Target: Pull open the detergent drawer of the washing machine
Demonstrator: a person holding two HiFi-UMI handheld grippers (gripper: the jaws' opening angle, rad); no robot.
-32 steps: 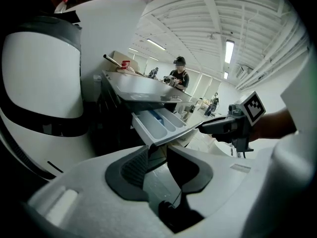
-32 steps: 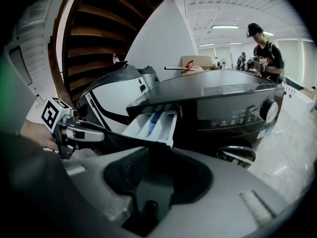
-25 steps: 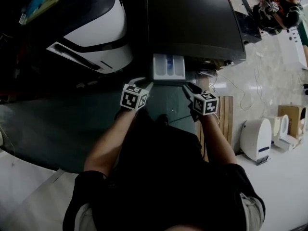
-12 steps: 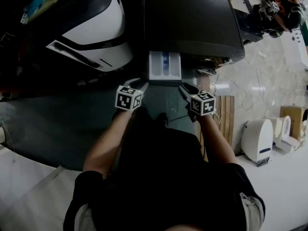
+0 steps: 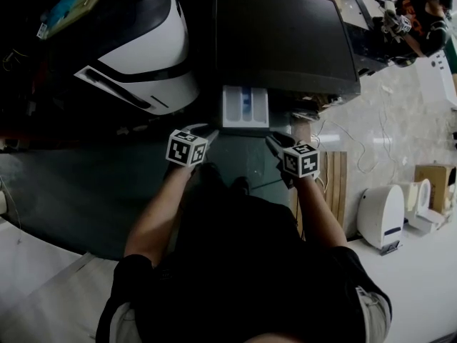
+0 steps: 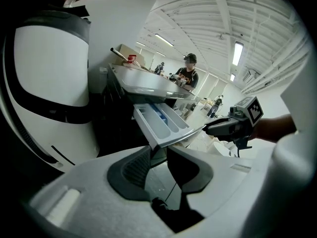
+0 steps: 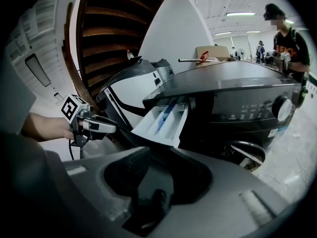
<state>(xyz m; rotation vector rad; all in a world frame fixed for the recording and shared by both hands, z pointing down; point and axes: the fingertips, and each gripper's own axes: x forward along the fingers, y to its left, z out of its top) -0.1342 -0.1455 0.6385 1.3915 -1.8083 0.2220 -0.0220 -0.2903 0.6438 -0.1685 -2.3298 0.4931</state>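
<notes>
The white detergent drawer (image 5: 245, 106) stands pulled out of the dark washing machine (image 5: 285, 34), its compartments and blue insert showing. My left gripper (image 5: 206, 129) hangs just below the drawer's (image 6: 163, 123) front left corner. Its jaws have just opened a little further, and in the left gripper view that gripper (image 6: 158, 155) has nothing between its pads. My right gripper (image 5: 277, 141) hovers below the drawer's (image 7: 163, 120) front right corner, also open and empty (image 7: 159, 155). Each gripper shows in the other's view: the right one (image 6: 223, 127), the left one (image 7: 99, 125).
A large white and black appliance (image 5: 143, 48) leans at the machine's left. A wooden pallet (image 5: 335, 177), a white device (image 5: 378, 206) and a cardboard box (image 5: 435, 170) sit on the floor at right. A person (image 5: 410, 13) stands behind the machine.
Only the head view has shifted a little. The drawer stays pulled out and both grippers keep their places below it.
</notes>
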